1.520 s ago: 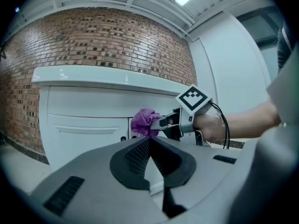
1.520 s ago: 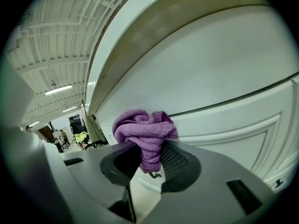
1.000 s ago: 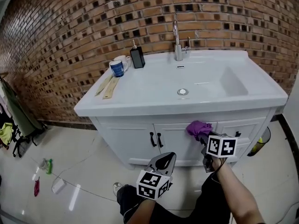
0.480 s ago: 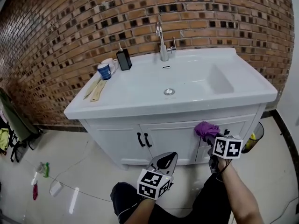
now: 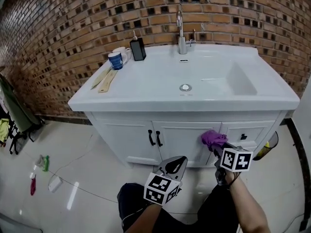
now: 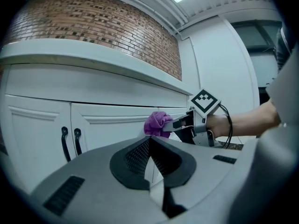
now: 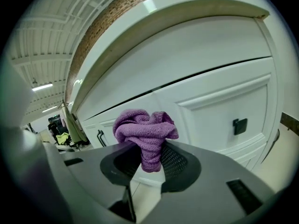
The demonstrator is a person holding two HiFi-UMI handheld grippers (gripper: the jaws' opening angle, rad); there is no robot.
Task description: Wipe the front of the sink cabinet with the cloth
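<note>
Purple cloth point(image 5: 213, 139) in right gripper point(image 5: 217, 147), at cabinet front point(image 5: 127, 136)

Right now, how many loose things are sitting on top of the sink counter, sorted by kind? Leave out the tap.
Mugs: 2, a blue mug and a white mug
Soap dispenser: 1
Wooden utensils: 2, lying side by side
Total: 5

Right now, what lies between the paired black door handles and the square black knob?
The purple cloth, clamped in the right gripper; the head view shows it.
</note>
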